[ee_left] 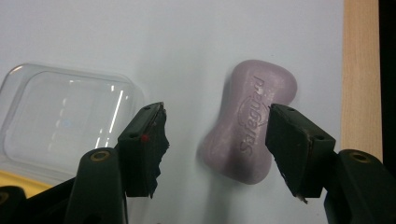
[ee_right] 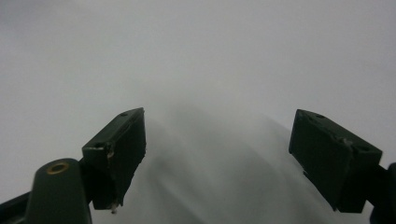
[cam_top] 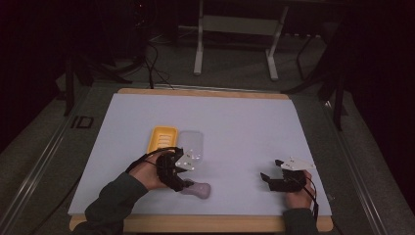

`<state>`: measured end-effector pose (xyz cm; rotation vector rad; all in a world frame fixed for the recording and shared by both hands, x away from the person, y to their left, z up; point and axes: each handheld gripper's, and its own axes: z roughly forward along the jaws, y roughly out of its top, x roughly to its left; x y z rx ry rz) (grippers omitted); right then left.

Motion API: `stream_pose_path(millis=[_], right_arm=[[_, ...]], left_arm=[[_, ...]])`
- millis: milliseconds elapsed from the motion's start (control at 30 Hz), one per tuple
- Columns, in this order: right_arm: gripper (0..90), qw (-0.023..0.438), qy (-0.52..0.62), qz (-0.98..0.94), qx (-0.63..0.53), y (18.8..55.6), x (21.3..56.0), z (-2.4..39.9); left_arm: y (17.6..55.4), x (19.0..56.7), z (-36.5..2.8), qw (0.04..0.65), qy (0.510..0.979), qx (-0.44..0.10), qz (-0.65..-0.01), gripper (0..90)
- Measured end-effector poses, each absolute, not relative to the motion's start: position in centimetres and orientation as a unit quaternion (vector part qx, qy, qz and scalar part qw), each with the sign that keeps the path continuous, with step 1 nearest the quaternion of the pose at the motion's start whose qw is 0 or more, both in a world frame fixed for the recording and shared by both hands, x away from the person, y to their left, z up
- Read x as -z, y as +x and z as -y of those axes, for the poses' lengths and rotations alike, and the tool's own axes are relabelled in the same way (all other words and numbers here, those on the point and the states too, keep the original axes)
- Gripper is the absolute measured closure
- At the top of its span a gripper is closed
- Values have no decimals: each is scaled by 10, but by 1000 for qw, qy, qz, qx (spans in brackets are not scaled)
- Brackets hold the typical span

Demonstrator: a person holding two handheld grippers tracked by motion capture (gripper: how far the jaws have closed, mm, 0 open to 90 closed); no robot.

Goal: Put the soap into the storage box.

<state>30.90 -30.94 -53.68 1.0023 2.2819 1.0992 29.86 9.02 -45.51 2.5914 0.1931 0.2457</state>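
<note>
**Soap bar between spread jaws, near the front edge of the bench**

The purple soap bar lies flat on the white bench, close to its front edge and a little left of the middle. The left gripper stands over it with the jaws spread; one jaw is beside the bare bench surface, the other is over the edge of the bar, and the pads do not press on the soap. The right gripper rests near the front right corner, also spread, with nothing between its jaws.

Behind the soap, toward the middle of the bench, stand a yellow soap tray and a clear plastic lid, just beside each other.

I judge the bar to be stiff and solid, rather heavy for its size, with a smooth, waxy surface that may slide between hard pads. It has a narrow waist in the middle and two rounded ends. The best place to take hold seems to be this waist, across the short width, so that the wider ends stop it from slipping out. A firm but not too strong squeeze should be enough, because the pads could mark the soap.
</note>
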Motion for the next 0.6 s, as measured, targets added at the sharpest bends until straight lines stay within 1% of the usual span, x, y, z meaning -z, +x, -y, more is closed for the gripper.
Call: stream_pose_path(millis=[367,600], right_arm=[[184,208,359,-820,-394,309,537,309],[185,208,359,-820,-394,309,537,309]], left_arm=[[300,459,-80,253,962,-81,-56,354],[299,461,-74,237,968,-75,-42,342]])
